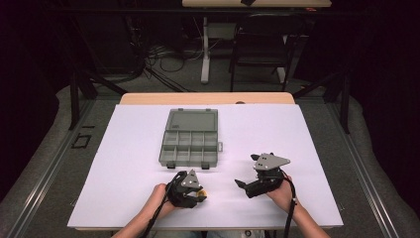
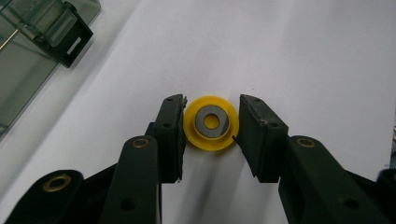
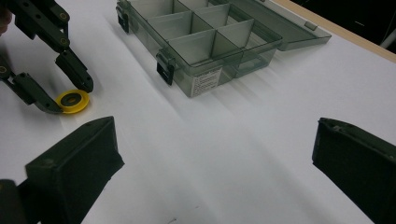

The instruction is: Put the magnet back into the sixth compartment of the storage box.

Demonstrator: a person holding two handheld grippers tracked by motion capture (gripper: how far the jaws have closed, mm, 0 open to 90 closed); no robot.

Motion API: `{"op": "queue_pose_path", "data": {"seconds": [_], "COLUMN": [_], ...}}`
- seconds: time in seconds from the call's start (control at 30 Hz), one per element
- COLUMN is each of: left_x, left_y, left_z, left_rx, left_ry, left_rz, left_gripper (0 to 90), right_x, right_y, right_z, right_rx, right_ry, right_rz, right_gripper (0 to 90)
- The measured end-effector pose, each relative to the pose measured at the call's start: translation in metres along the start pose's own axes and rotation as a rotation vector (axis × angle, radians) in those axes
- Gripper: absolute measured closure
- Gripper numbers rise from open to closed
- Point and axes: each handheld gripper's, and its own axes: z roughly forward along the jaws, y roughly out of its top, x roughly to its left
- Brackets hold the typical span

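Note:
A yellow disc [image 1: 202,195] with a grey metal washer at its middle lies flat on the white sheet near the table's front. My left gripper [image 1: 199,194] is down over it. In the left gripper view both pads touch the rim of the yellow disc [image 2: 210,141], one on each side, so the left gripper [image 2: 211,106] is shut on it. The right gripper view shows the left gripper [image 3: 70,98] pinching the disc [image 3: 74,109] at far left. My right gripper [image 1: 242,187] rests to the right with its jaws wide; the right gripper [image 3: 215,140] has only bare sheet between them.
A smoky clear compartment box [image 1: 189,148] stands open behind the grippers, its lid [image 1: 192,120] laid flat away from me and its several cells empty. Its latch corner [image 2: 70,39] lies close to the left gripper. The white sheet [image 1: 307,148] covers the table.

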Motion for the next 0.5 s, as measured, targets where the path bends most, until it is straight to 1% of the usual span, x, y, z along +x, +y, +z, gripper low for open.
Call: {"op": "queue_pose_path", "data": {"seconds": [0.13, 0.37, 0.5], "left_x": [0.0010, 0.0001, 0.0008], "left_y": [-0.0013, -0.0031, -0.0041], "left_z": [-0.0027, -0.0045, -0.0061], "left_rx": [-0.004, 0.010, 0.005], "left_ry": [0.008, 0.017, 0.022], "left_rz": [0.000, 0.009, 0.006], "left_gripper": [62.1, 62.1, 62.1], "right_x": [-0.0001, -0.0002, -0.0003], "right_y": [-0.0002, -0.0003, -0.0002], "right_z": [0.0000, 0.0004, -0.0001], "right_rx": [0.000, -0.001, -0.001], "right_ry": [-0.002, -0.002, -0.002], "right_rz": [0.000, 0.000, -0.001], "right_gripper": [0.1, 0.1, 0.1]}}
